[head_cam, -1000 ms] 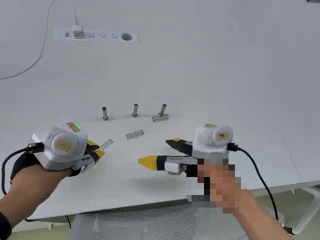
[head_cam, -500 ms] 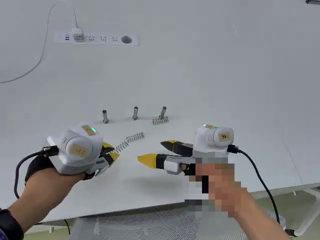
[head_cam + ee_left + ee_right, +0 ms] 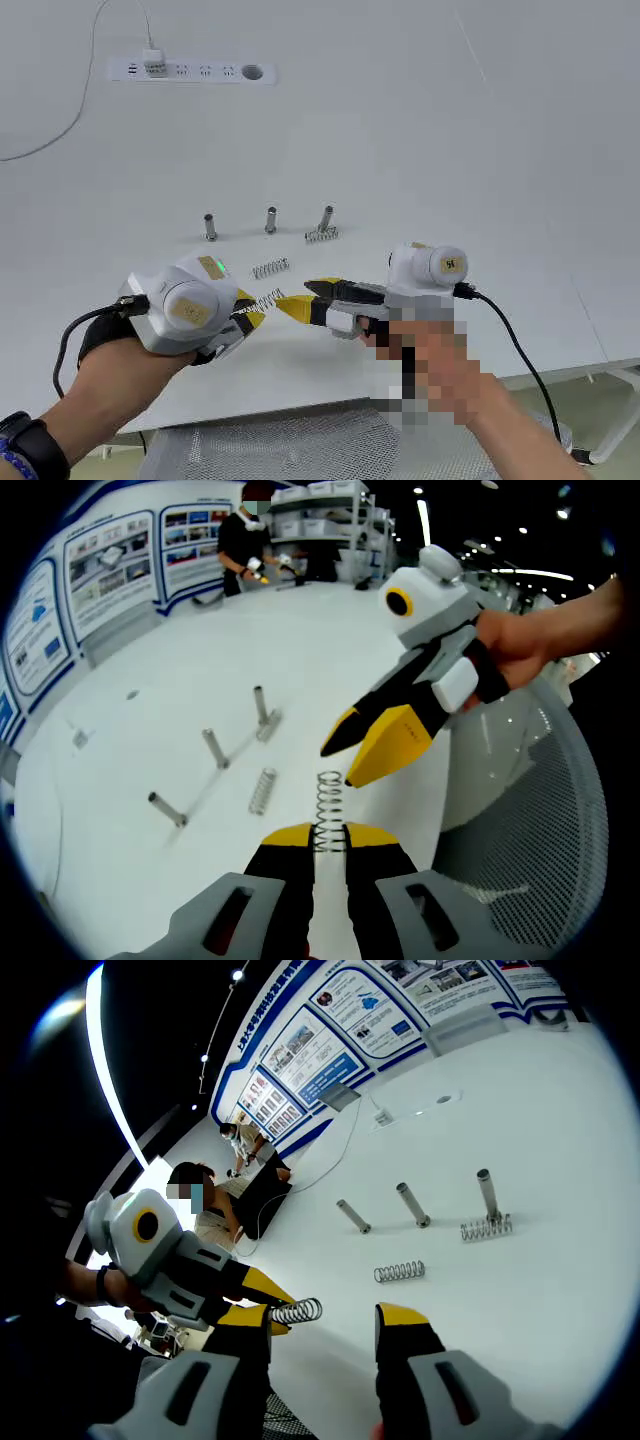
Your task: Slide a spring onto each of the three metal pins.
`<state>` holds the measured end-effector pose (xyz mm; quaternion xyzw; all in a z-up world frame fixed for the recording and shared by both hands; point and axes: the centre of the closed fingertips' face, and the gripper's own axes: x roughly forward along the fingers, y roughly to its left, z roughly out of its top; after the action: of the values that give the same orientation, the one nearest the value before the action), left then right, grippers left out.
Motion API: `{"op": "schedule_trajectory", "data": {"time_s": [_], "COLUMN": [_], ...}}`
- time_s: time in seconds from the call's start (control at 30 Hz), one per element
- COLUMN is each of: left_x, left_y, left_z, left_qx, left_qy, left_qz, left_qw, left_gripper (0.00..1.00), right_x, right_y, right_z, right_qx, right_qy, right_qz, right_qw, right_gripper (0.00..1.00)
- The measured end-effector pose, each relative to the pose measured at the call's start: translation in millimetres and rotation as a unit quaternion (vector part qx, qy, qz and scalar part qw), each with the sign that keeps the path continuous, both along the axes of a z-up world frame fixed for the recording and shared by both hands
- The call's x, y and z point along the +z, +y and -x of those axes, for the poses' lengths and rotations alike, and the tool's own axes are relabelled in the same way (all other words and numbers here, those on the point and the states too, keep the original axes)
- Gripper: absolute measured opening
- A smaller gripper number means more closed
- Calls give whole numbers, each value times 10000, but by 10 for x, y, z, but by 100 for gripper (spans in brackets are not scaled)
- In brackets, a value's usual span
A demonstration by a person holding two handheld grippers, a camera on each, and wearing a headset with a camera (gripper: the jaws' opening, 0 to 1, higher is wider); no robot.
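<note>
My left gripper (image 3: 325, 838) fingers clamp one spring (image 3: 328, 798) at lower centre, above the counter (image 3: 450, 180). The right gripper (image 3: 293, 295) fingers stand released beside it. Risk: a misaligned handover bends the spring, and it flicks away from the pins (image 3: 270, 219).

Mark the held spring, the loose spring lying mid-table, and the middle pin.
held spring (image 3: 330, 800), left gripper view, on its exposed middle coils.
loose spring mid-table (image 3: 270, 268), head view, on the centre of its coils.
middle pin (image 3: 271, 220), head view, on the mid-shaft.
</note>
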<state>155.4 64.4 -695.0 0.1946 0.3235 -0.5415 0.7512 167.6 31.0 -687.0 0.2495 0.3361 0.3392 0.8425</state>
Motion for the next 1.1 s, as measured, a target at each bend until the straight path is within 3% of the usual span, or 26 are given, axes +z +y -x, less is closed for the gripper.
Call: {"op": "schedule_trajectory", "data": {"time_s": [0.17, 0.6, 0.73, 1.1], "left_x": [26, 94, 103, 76], "left_y": [-42, -117, -115, -94], "left_z": [24, 67, 72, 73], "left_qx": [-73, -280, -336, -438], "left_qy": [-25, -151, -195, -255], "left_qz": [21, 57, 38, -17], "left_qw": [10000, 9995, 9992, 9987], "left_gripper": [10, 10, 10, 10], "right_x": [2, 53, 55, 120], "right_y": [33, 133, 127, 163], "right_z": [14, 59, 64, 96], "right_qx": [54, 157, 124, 226], "right_qy": [27, 175, 281, 278], "right_qz": [-86, -478, -580, -710], "right_qw": [9999, 9986, 9978, 9968], "right_gripper": [32, 19, 17, 14]}}
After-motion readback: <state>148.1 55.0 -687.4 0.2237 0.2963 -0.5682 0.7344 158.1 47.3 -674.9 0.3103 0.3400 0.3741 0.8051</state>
